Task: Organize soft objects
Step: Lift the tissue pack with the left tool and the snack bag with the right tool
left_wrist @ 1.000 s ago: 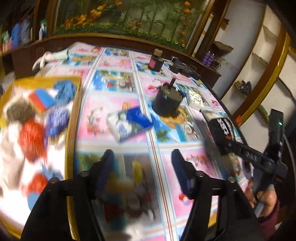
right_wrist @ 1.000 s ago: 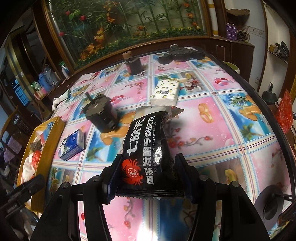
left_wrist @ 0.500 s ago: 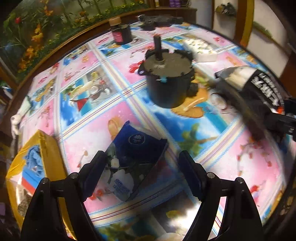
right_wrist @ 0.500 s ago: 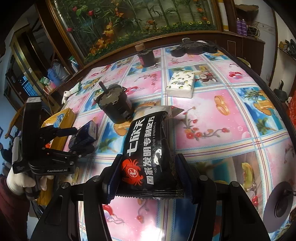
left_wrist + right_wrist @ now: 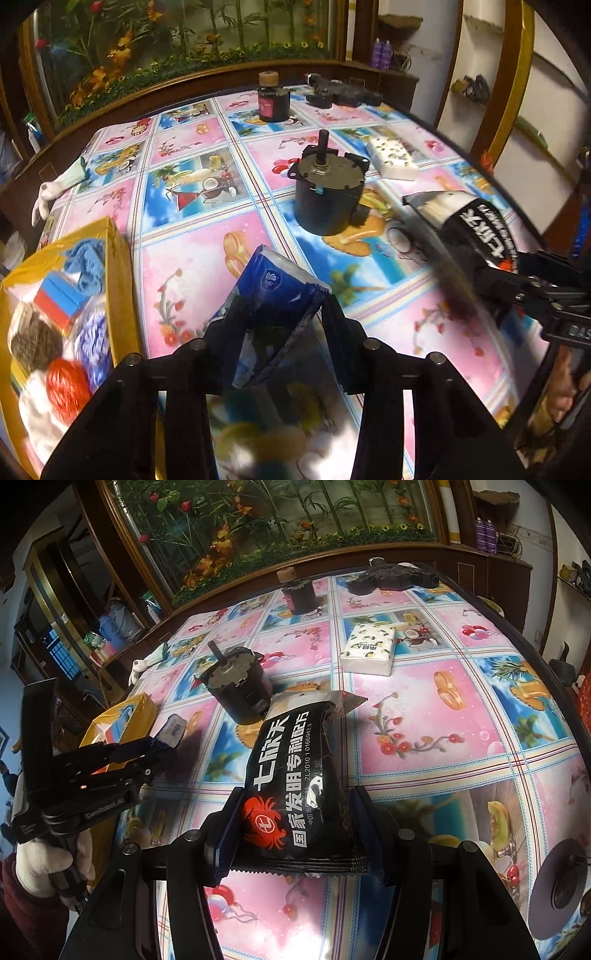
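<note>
A blue tissue pack [image 5: 275, 284] sits tilted between the fingers of my left gripper [image 5: 282, 306], whose jaws are closing and squeezing its sides. The right wrist view shows that left gripper [image 5: 159, 746] with the pack's end [image 5: 173, 731] sticking out. My right gripper [image 5: 295, 801] is shut on a black snack packet [image 5: 291, 760] with a red crab logo, held above the table. The packet [image 5: 476, 229] also shows at the right of the left wrist view. A yellow box [image 5: 118, 258] on the left holds yarn balls, sponges and cloths.
A black motor [image 5: 328, 195] stands mid-table. Behind it lie a white tissue pack [image 5: 391, 158], a dark ink bottle [image 5: 273, 99] and a black gadget [image 5: 340, 92]. A white glove [image 5: 55, 184] lies at the far left edge. The flowered tablecloth covers the table.
My left gripper swung from beside the yellow box over to the blue tissue pack and closed around it, tilting it up. The right gripper kept still with the black packet.
</note>
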`<state>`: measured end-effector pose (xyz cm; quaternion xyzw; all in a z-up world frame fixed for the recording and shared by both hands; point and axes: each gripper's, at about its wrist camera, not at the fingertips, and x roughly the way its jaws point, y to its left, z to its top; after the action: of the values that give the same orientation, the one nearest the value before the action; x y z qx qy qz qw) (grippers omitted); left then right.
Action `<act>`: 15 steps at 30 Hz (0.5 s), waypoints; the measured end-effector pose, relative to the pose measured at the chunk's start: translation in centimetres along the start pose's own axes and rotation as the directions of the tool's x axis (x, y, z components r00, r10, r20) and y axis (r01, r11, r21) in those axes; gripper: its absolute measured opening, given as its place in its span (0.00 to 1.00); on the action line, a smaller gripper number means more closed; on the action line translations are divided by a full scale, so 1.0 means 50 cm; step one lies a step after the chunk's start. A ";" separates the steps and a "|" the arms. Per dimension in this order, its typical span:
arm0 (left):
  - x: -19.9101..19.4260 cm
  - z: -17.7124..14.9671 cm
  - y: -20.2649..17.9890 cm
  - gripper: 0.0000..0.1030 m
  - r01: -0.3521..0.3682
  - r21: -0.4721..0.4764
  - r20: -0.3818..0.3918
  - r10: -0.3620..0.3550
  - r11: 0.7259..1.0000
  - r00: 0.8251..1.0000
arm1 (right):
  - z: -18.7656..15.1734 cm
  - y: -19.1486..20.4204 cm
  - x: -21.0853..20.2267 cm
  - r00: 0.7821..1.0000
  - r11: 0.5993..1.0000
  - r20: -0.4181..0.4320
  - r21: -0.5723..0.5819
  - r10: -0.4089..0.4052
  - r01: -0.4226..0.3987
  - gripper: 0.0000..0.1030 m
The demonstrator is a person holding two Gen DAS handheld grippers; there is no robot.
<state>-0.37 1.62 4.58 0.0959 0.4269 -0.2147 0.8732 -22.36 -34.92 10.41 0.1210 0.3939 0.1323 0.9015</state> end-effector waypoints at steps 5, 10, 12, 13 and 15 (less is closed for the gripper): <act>-0.073 -0.041 0.004 0.21 0.065 -0.052 0.060 -0.062 0.997 0.996 | -0.010 0.030 -0.020 1.000 0.999 0.013 -0.033 0.006 -0.005 0.55; -0.147 -0.076 0.025 0.14 0.123 -0.117 0.148 -0.105 0.985 0.983 | -0.022 0.061 -0.035 1.000 0.998 0.018 -0.065 0.011 -0.010 0.55; -0.166 -0.087 0.035 0.14 0.138 -0.139 0.171 -0.114 0.981 0.979 | -0.026 0.070 -0.038 1.000 0.997 0.020 -0.077 0.012 -0.010 0.55; -0.169 -0.088 0.040 0.14 0.145 -0.144 0.171 -0.119 0.979 0.978 | -0.028 0.075 -0.041 1.000 0.996 0.021 -0.085 0.012 -0.010 0.55; -0.163 -0.091 0.043 0.14 0.147 -0.140 0.144 -0.127 0.979 0.981 | -0.031 0.084 -0.044 1.000 0.995 0.023 -0.094 0.014 -0.012 0.55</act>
<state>-7.03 7.52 8.16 -0.0147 0.3877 -0.2477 0.8877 -25.58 -31.58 12.22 0.0824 0.3756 0.1550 0.9100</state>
